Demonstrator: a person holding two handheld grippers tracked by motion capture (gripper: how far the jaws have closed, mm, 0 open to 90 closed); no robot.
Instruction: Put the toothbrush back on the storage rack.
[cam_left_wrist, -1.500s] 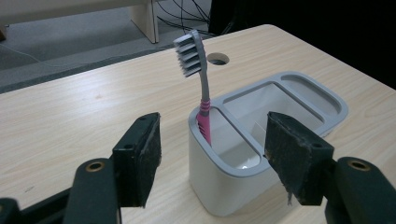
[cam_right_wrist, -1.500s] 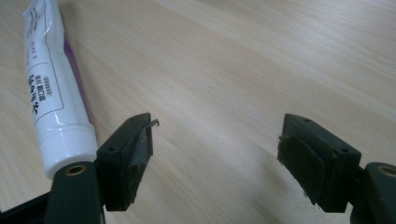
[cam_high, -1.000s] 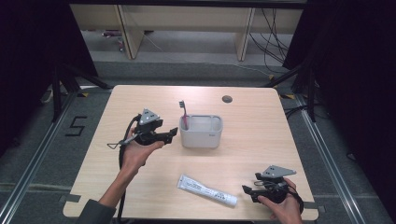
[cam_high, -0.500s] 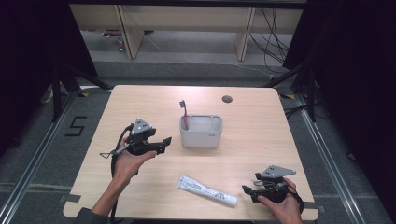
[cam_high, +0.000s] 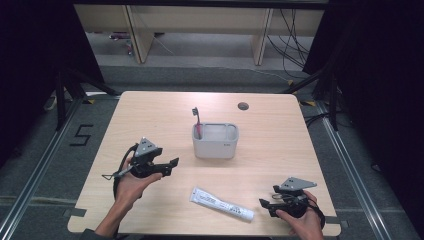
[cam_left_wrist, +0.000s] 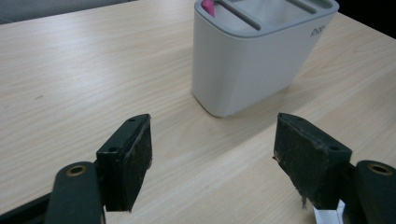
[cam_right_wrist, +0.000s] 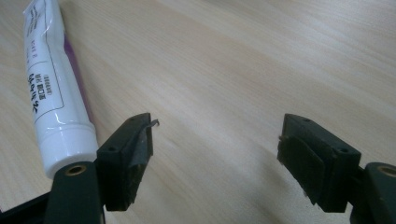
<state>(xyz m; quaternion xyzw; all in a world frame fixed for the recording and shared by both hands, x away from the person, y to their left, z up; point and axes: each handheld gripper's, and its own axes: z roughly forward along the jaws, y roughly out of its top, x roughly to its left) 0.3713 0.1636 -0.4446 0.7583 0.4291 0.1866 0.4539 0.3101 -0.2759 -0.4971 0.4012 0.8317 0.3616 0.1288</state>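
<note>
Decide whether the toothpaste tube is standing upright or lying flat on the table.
Lying flat. The toothpaste tube rests lengthwise on the table, between the two grippers; the right gripper view shows its side against the wood.

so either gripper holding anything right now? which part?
Nothing held. Left gripper open, facing the holder; right gripper open beside the toothpaste tube.

Light wood table (cam_high: 150, 112): grey holder (cam_high: 215, 141) stands mid-table; white tube (cam_high: 221, 204) lies flat near the front edge; dark round grommet (cam_high: 243, 106) toward the back-right corner
</note>
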